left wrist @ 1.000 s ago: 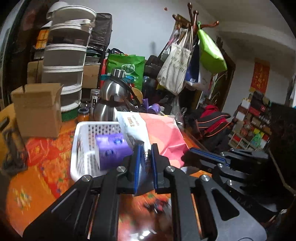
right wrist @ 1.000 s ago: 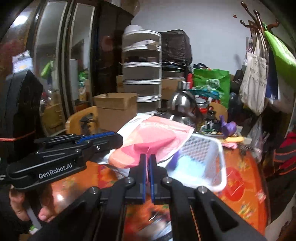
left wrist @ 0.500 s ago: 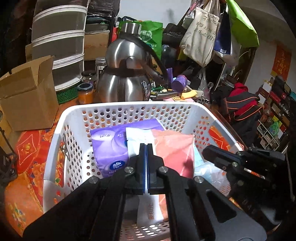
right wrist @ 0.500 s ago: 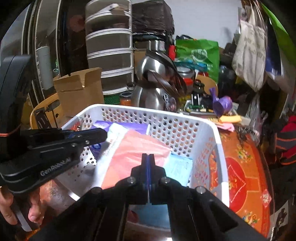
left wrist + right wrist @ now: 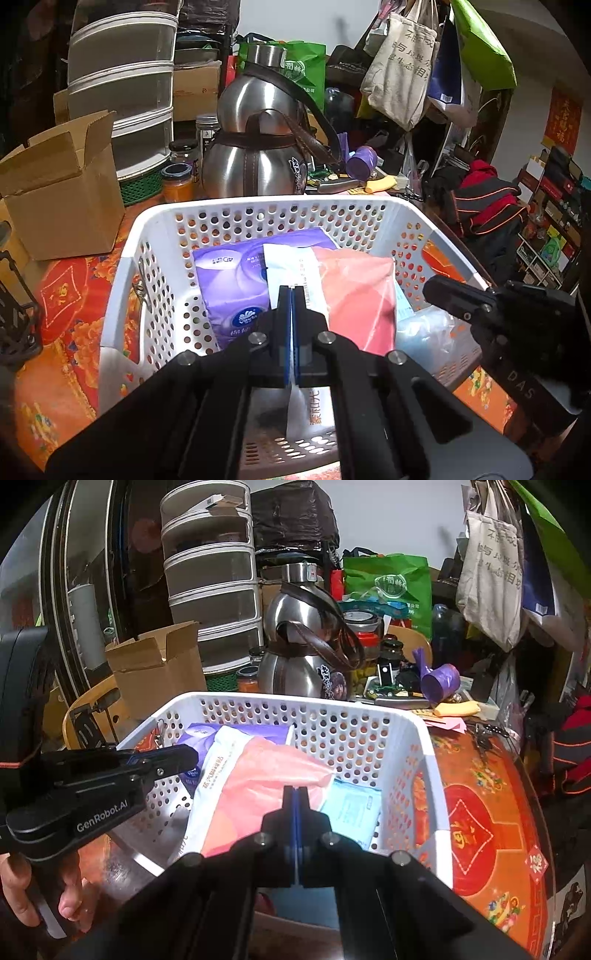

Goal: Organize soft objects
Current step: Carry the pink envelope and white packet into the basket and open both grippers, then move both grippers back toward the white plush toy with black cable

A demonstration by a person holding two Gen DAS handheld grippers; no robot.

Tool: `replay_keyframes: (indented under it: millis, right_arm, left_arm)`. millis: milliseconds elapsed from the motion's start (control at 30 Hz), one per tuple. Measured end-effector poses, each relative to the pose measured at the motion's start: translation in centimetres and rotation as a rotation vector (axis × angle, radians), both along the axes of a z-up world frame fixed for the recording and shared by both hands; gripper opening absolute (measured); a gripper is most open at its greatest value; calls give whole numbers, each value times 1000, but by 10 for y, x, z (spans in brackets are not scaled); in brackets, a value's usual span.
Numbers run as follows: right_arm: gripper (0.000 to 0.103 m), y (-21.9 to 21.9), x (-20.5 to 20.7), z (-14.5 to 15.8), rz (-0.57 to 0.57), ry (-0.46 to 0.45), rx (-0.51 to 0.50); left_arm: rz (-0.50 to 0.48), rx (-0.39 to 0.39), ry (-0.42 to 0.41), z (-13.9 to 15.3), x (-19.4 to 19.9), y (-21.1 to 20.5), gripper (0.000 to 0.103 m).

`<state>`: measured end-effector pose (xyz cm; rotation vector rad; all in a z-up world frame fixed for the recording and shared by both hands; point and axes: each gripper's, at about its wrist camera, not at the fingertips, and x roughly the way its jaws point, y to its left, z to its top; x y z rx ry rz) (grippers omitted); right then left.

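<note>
A pink and white soft pack (image 5: 351, 291) (image 5: 258, 782) lies in the white perforated basket (image 5: 258, 210) (image 5: 417, 738), on a purple tissue pack (image 5: 229, 280) (image 5: 201, 734) and a light blue pack (image 5: 351, 808). My left gripper (image 5: 291, 291) is shut on the pack's white near edge. My right gripper (image 5: 294, 792) is shut on its pink edge. Each gripper shows in the other's view, the left (image 5: 177, 757) and the right (image 5: 443, 295).
A steel kettle (image 5: 258, 147) (image 5: 303, 646), jars (image 5: 177, 181), a cardboard box (image 5: 62, 192) (image 5: 155, 668) and stacked drawers (image 5: 122, 85) stand behind the basket. A purple cup (image 5: 439, 681) lies at the right. The tablecloth (image 5: 491, 812) is orange and red.
Both grippers have carried the pink pack forward and down, from above the table into the basket. It now lies on the packs there. Both jaws look more tightly closed.
</note>
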<state>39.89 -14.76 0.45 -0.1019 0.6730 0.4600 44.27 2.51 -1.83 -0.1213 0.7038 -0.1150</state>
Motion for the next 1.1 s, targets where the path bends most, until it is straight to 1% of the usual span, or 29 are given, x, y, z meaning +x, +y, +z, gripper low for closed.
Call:
replay_keyframes:
  millis: [167,200,233,267,300,333,367,400,433,467,533,600,700,833,867,933,1033,1100]
  right_arm:
    - [0,0,-3,1,-7,-1,6]
    - [0,-1,-5,1,-8,-8,5]
    - [0,-1,-6,2,-8,-11,5]
    - [1,-1,-9,3,-7,-12,8]
    - [9,-2,-12,4,-7,-15,8]
    - [16,-2,-14,5,-7,-19,6]
    - [41,-3,-17,6,-7,-25,3]
    - [63,-4,-22,8,-7,-39,3]
    - [69,-4,-27,10,-9,-60,-1]
    - [70,-5,-31,12,-8,-69,-3]
    - [72,-9,-40,15,-4,-67,13]
    - [74,-13,-46,17,-10,-76,18]
    - [75,-28,-59,18,-22,-60,61]
    - [79,-45,-93,17,-41,-73,61]
    - [81,-50,-104,14,-41,-69,62]
    - [81,-57,-121,8,-45,-63,66]
    - [82,-71,-150,-9,-51,-33,79]
    - [82,-81,-170,-22,-66,-17,100]
  left_arm:
    - [7,17,-19,2,-7,1,2]
    - [5,19,-25,3,-9,1,8]
    - [2,12,-26,4,-11,2,21]
    - [6,9,-28,5,-14,4,30]
    - [16,12,-32,6,-17,5,52]
    - [28,17,-46,8,-24,7,71]
    - [35,27,-65,11,-30,7,76]
    - [44,45,-89,13,-37,7,82]
    - [54,65,-110,17,-45,7,85]
    - [57,74,-117,19,-50,7,85]
    - [74,75,-119,22,-62,12,88]
    - [89,64,-114,24,-74,18,89]
    - [98,25,-88,23,-95,29,89]
    - [130,31,-72,19,-139,34,91]
    - [134,28,-67,16,-151,34,92]
    - [136,16,-35,6,-174,33,92]
    - [121,-7,8,-14,-201,27,92]
    - [122,11,16,-25,-219,24,92]
